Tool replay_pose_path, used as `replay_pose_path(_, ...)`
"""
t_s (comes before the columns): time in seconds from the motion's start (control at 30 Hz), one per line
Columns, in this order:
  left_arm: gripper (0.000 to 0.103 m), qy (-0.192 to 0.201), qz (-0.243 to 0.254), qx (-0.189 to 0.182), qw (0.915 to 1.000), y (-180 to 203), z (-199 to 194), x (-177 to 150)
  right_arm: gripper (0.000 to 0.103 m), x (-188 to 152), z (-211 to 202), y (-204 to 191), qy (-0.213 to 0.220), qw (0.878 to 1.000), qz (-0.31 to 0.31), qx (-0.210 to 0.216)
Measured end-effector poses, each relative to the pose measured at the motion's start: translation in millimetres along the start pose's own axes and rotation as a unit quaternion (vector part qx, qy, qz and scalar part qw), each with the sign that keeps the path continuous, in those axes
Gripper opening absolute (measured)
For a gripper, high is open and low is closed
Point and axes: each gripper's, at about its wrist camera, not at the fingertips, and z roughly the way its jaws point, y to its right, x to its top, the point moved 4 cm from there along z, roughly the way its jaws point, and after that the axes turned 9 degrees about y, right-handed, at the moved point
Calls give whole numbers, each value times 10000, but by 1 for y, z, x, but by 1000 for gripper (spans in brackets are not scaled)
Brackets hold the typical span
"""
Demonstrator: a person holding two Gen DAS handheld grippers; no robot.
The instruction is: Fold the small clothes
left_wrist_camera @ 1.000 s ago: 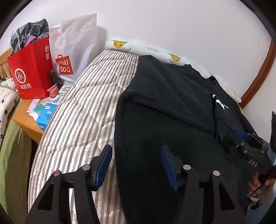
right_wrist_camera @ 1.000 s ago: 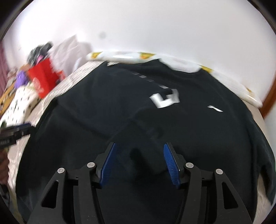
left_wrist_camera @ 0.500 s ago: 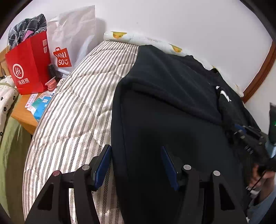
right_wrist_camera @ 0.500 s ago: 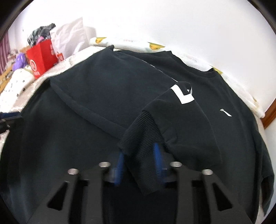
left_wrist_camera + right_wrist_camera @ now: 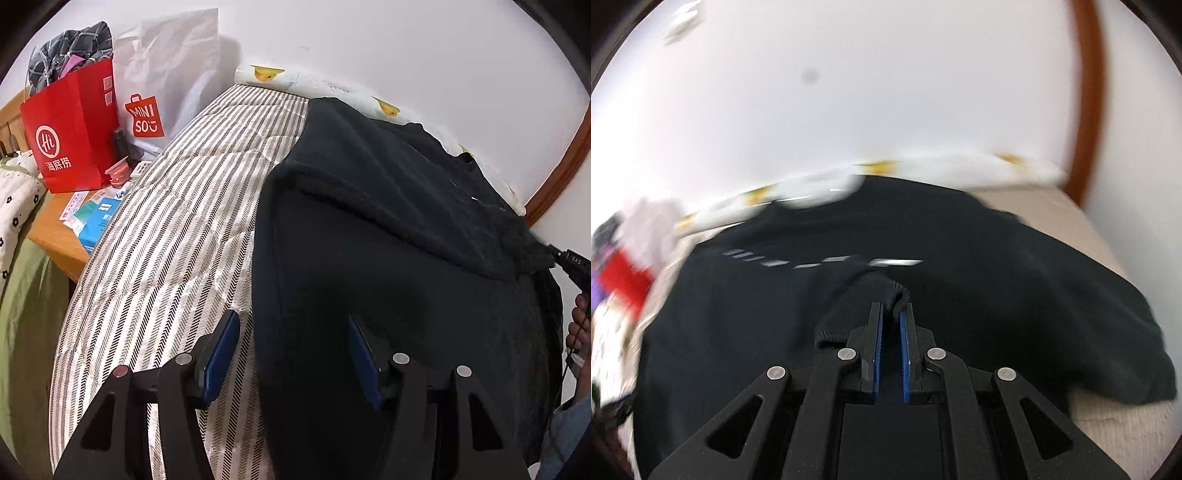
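A black sweatshirt [image 5: 388, 258] lies spread on a striped mattress [image 5: 177, 236], its long axis running from the near edge of the bed toward the white wall, neckline end at the far side against a duck-print roll [image 5: 280, 75]. One sleeve is folded across the body as a thick band slanting from the far left corner down to the right. The garment's left hem edge runs roughly straight up the mattress, leaving a broad bare strip of striped cover between it and the bedside table [image 5: 55, 236].

The left gripper [image 5: 291, 354] hovers over that hem edge, jaws spread, one blue pad above the mattress and the other above the cloth; neither presses on the fabric.

The right gripper [image 5: 891, 314] has just been closing and now pinches the ribbed sleeve cuff [image 5: 886, 295] between its blue pads, the cuff bunched above the tips. This view is motion-blurred; a white chest print [image 5: 827, 263] streaks across the body behind the cuff.

Right of the garment a narrow margin of mattress remains before the wall and a brown curved frame [image 5: 1089, 96]. The table on the left carries a red paper bag [image 5: 70, 133], a white shopping bag [image 5: 166, 77] and small boxes.
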Motion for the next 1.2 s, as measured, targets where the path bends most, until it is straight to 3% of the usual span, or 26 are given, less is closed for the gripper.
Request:
replay_pose_path(0.13,56,-31,14,9,10000,4,1,-1,12,5,0,10,69,9998,-37,-177)
replay_pose_path(0.3,56,-50,131,6,9999,16,-1,-4,26,-7,3,-24,134,9982,-569,134)
replay_pose_path(0.5,59,29,244,-36,9997,25,-9,-3,26,-45,49,-18,-703,9951,-678,-122)
replay_pose_path(0.67,64,45,226,-154,9996,33,-10,0,30,-35,11,-2,-535,9975,-460,-91)
replay_pose_path(0.7,64,42,230,-173,9996,35,-9,1,35,-32,-3,6,-407,9979,-477,-139)
replay_pose_path(0.77,65,38,252,-204,9995,40,-9,3,67,-28,-23,26,-237,9978,-508,-348)
replay_pose_path(0.83,67,72,266,-251,9993,46,-9,5,77,-27,-38,55,-93,9961,-509,-708)
replay_pose_path(0.9,67,96,283,-284,9992,52,-8,7,80,-34,-48,96,-183,9899,-573,-1287)
replay_pose_path(1.0,68,99,307,-327,9989,62,-6,10,80,-51,-54,144,-461,9814,-574,-1776)
replay_pose_path(1.1,68,120,364,-353,9986,74,-6,13,80,-73,-51,181,-784,9732,-493,-2106)
replay_pose_path(1.2,69,175,461,-393,9980,83,-11,17,80,-88,-46,199,-956,9733,-362,-2057)
